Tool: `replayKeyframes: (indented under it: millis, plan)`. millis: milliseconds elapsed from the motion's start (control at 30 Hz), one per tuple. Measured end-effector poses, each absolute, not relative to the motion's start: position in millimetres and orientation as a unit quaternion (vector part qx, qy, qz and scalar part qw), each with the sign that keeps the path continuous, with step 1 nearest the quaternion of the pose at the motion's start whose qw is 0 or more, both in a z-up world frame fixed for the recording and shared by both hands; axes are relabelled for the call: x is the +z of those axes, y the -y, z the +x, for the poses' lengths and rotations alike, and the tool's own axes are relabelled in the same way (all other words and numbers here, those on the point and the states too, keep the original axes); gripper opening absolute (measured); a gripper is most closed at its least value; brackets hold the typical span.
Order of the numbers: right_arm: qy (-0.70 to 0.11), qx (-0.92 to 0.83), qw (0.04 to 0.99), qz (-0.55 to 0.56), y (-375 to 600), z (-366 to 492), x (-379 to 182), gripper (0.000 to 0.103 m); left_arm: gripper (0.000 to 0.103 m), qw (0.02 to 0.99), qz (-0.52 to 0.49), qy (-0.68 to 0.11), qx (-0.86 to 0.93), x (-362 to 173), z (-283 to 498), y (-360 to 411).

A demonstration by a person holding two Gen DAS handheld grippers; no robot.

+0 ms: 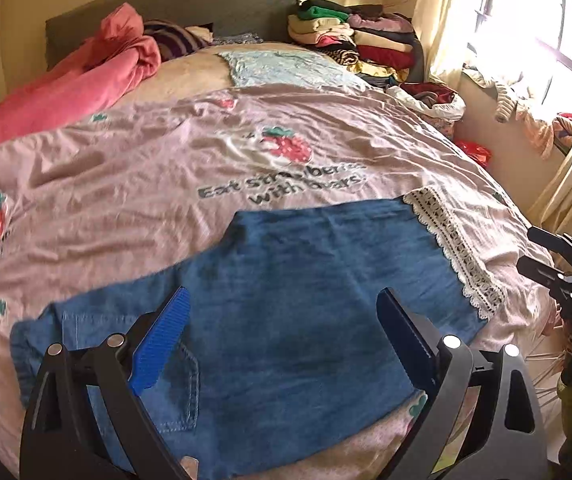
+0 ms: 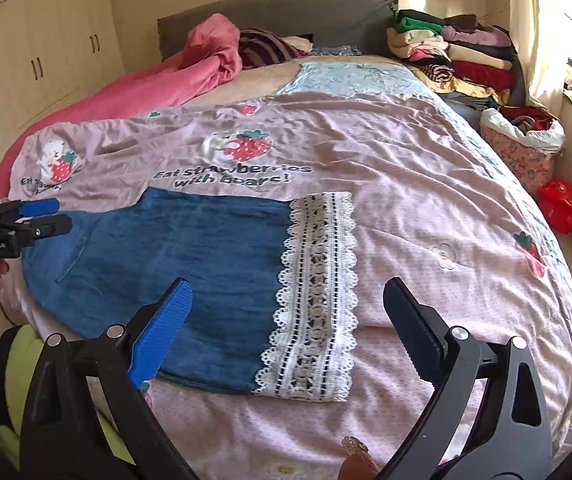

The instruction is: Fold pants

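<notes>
Blue denim pants (image 1: pixel 286 300) with a white lace hem (image 1: pixel 453 248) lie flat on the pink strawberry bedspread (image 1: pixel 166 184), near the bed's front edge. My left gripper (image 1: pixel 282 340) is open and empty, hovering over the waist and pocket end. My right gripper (image 2: pixel 286 332) is open and empty above the lace hem (image 2: pixel 317 296) of the pants (image 2: pixel 190 256). The left gripper also shows at the left edge of the right wrist view (image 2: pixel 46 216); the right gripper shows at the right edge of the left wrist view (image 1: pixel 541 252).
A pink blanket (image 1: pixel 86 76) lies bunched at the back left. A stack of folded clothes (image 1: pixel 349 36) sits at the headboard's right. A bag of clothes (image 2: pixel 521 136) and a red bag (image 2: pixel 561 204) stand beside the bed. Wardrobes (image 2: pixel 38 48) line the left wall.
</notes>
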State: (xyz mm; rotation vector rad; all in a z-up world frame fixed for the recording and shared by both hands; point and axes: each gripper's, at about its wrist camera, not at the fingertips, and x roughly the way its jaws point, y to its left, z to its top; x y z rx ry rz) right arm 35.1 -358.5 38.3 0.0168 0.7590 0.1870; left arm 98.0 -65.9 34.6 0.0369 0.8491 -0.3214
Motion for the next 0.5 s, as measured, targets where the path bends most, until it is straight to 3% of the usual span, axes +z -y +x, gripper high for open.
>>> replayKeyframes:
  millis: [500]
  plan:
    - [-0.38,0.077,0.921,0.043,384,35,22,0.092,0.094,0.891,0.072,-0.401,-0.201,44,137,134]
